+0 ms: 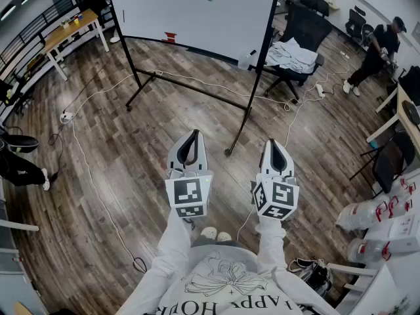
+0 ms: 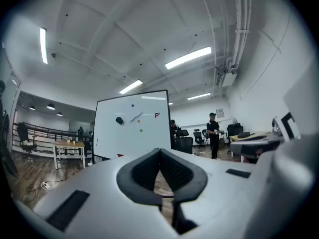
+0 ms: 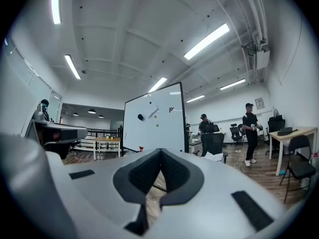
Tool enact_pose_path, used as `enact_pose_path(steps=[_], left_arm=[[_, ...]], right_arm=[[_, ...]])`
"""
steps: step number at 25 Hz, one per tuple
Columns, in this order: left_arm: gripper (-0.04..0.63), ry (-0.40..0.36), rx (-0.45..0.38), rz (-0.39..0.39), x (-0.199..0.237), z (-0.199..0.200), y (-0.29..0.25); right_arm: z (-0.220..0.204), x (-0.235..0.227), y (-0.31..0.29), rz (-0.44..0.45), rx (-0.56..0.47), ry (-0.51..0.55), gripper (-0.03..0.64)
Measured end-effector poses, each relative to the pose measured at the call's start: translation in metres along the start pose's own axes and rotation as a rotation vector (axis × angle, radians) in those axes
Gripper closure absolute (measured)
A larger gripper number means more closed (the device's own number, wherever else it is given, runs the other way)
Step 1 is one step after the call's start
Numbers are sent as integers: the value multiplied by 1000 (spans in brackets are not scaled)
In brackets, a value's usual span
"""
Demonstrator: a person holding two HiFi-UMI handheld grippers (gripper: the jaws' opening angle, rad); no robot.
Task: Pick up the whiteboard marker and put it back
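Note:
A whiteboard [image 1: 197, 8] on a black wheeled stand stands ahead of me across the wooden floor. In the left gripper view the whiteboard [image 2: 132, 126] carries a thin slanted stick that looks like the marker [image 2: 135, 116], next to a black eraser [image 2: 119, 120]. The right gripper view shows the same marker [image 3: 153, 111] and eraser [image 3: 141, 117] on the board. My left gripper [image 1: 194, 132] and right gripper [image 1: 272, 141] are held level side by side, well short of the board. Both are shut with nothing between their tips, as the left gripper [image 2: 160, 150] and right gripper [image 3: 160, 150] show in their own views.
The stand's black legs [image 1: 190, 90] and white cables [image 1: 92, 176] cross the floor ahead. An office chair with clothes [image 1: 295, 51] sits right of the board, and a person [image 1: 377, 48] stands beyond it. A wooden table [image 1: 69, 31] is far left; white containers [image 1: 387, 222] are at my right.

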State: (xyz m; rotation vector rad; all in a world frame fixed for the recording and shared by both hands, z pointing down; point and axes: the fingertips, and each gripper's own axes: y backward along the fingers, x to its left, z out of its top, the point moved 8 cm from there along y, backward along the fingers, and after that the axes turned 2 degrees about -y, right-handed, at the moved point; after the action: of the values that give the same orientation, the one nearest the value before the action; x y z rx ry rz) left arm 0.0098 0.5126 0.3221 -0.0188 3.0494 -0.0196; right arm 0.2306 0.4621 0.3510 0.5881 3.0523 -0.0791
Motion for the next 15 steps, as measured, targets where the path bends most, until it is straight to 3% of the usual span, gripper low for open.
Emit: enact_pose_path(steps=[15], left_arm=[[589, -2, 24, -17, 23, -19, -17]], right_arm=[[-18, 19, -19, -4, 19, -15, 618]])
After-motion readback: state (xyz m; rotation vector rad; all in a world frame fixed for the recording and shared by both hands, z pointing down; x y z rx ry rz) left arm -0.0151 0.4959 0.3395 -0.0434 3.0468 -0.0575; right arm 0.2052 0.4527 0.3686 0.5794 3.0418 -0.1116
